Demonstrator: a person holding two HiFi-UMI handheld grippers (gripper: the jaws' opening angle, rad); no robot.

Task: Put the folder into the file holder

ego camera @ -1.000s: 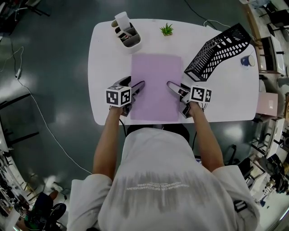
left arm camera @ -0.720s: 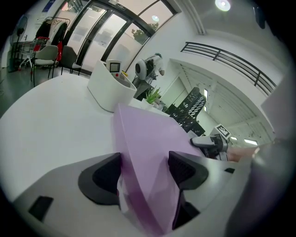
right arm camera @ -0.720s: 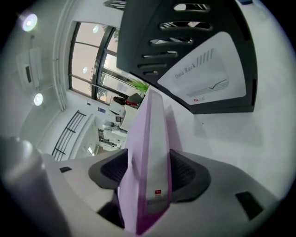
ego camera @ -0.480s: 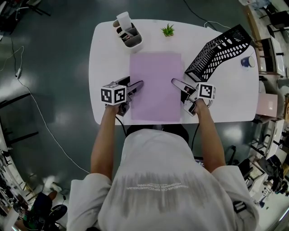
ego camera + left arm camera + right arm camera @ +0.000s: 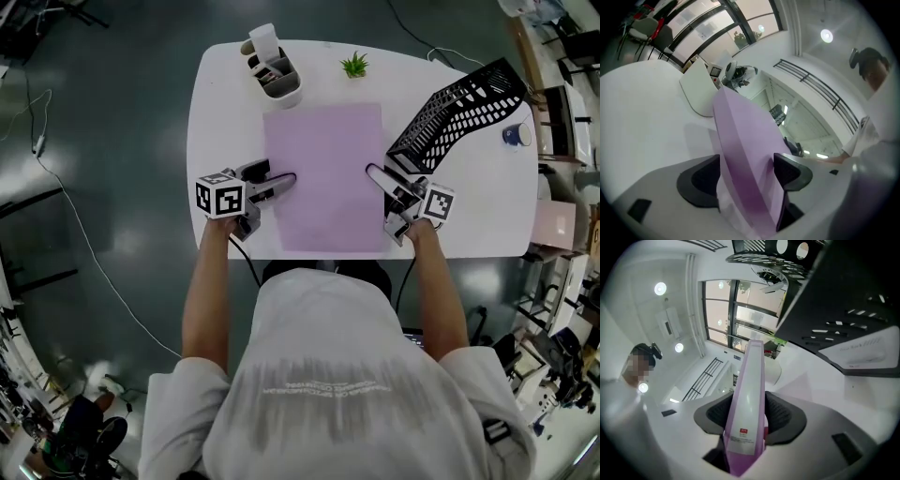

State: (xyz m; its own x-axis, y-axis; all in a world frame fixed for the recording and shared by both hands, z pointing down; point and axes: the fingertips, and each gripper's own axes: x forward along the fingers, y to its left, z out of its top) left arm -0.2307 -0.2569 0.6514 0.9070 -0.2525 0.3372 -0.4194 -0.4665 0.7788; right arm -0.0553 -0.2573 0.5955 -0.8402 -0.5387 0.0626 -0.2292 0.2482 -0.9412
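A lilac folder (image 5: 323,178) lies on the white table (image 5: 220,122). My left gripper (image 5: 286,180) is at its left edge, and its jaws are opening. In the left gripper view the folder (image 5: 745,140) stands between the jaws of this gripper (image 5: 747,173), with a gap at the left pad. At the right edge my right gripper (image 5: 375,178) is closing. In the right gripper view its pads press both sides of the folder's spine (image 5: 750,390). The black mesh file holder (image 5: 459,103) stands just behind the right gripper, and it looms dark at the upper right (image 5: 843,301).
A white pen pot (image 5: 275,73) with several items stands at the table's far left. A small green plant (image 5: 354,65) is at the back middle, and a blue-and-white cup (image 5: 515,134) sits by the right edge. The table's front edge is right under both grippers.
Both grippers have slid outward to the folder's side edges. The right jaws have narrowed onto the right edge. The folder has shifted slightly away from the person.
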